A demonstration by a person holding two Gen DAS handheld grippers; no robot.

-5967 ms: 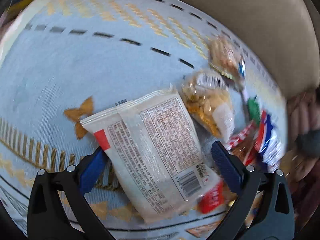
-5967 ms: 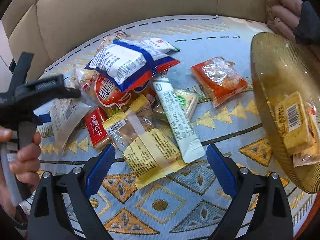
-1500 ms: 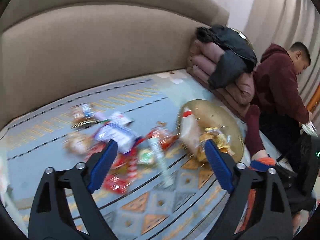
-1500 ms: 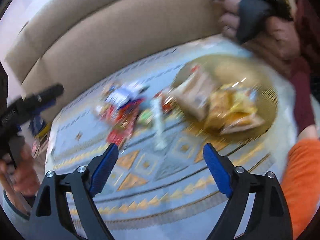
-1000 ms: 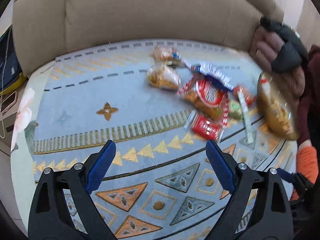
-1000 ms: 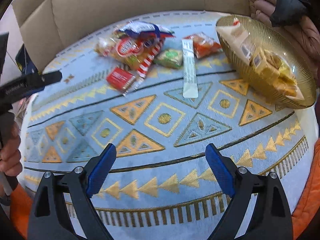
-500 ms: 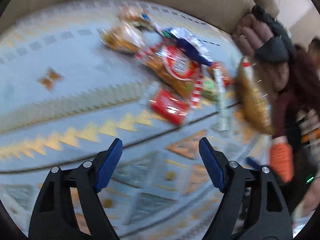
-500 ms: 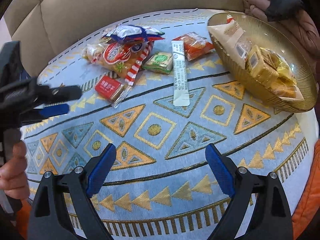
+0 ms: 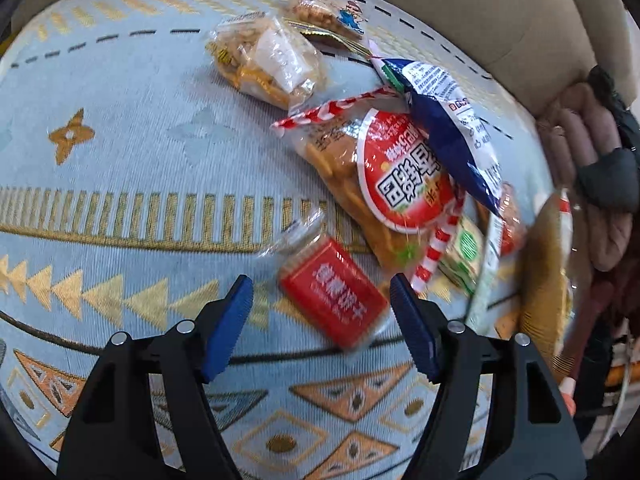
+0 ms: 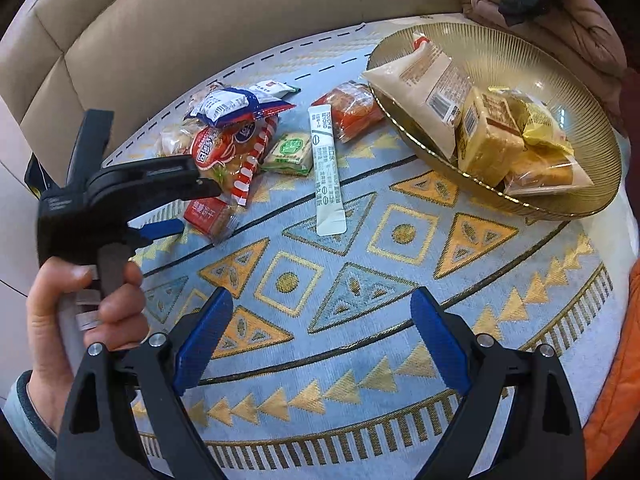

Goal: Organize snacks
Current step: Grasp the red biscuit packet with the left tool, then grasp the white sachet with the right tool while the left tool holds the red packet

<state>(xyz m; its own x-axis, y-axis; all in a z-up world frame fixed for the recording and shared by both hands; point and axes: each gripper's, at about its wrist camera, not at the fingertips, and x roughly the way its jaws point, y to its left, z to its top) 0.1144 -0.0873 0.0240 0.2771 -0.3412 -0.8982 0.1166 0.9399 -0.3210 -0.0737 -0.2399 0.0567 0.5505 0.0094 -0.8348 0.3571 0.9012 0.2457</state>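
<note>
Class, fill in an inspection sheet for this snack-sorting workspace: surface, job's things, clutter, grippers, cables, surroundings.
Surface: patterned blue and gold cloth over a round table.
Job's things: gold bowl holding several packets; loose pile on the cloth, including a red biscuit packet, a large red-label cracker bag, a blue and white bag, a green packet, a long white stick sachet and an orange packet.
Clutter: nothing seen.
Grippers: left gripper open, low, its fingers either side of the red biscuit packet; right gripper open, empty, over bare cloth.
Cables: nothing seen.
Surroundings: beige sofa back; padded coat behind the bowl.
</note>
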